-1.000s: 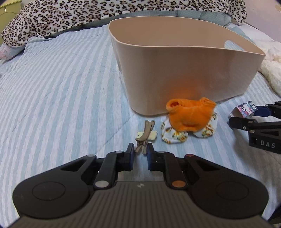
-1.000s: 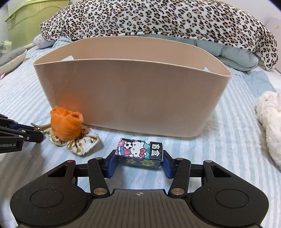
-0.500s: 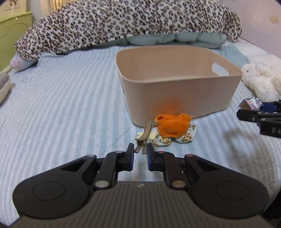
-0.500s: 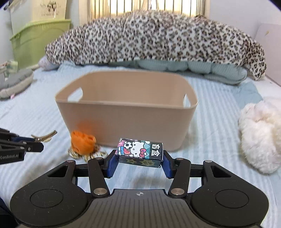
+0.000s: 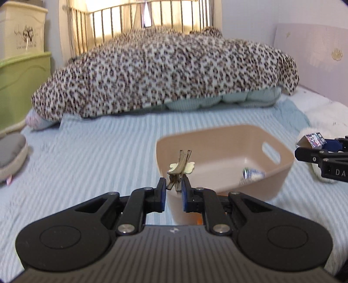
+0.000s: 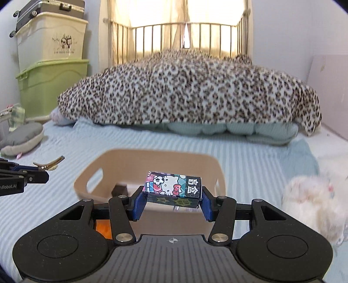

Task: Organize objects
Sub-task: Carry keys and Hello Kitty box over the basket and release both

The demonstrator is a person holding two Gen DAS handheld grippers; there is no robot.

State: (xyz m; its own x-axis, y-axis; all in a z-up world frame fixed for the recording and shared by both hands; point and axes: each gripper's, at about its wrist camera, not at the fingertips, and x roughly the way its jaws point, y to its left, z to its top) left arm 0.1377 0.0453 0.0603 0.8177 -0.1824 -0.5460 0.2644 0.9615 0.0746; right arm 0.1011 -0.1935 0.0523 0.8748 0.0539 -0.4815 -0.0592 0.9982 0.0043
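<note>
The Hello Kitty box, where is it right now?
The Hello Kitty box is pinched in the right tongs, up in the air over the near rim of the beige basket on the striped bed.

The right tool (image 6: 173,201) clamps a cartoon-cat box (image 6: 173,188) above the beige basket (image 6: 150,162).

— What room does it show?
— A bedroom: a bed with a blue-striped sheet (image 6: 250,161), a leopard-print blanket (image 6: 191,91) heaped at its head, and a brass-barred headboard (image 6: 178,37).
— And the light?
— It glows through curtains (image 6: 208,10) behind the bars. Storage bins (image 6: 52,65) stand stacked at left beside pale walls (image 6: 282,39).
</note>
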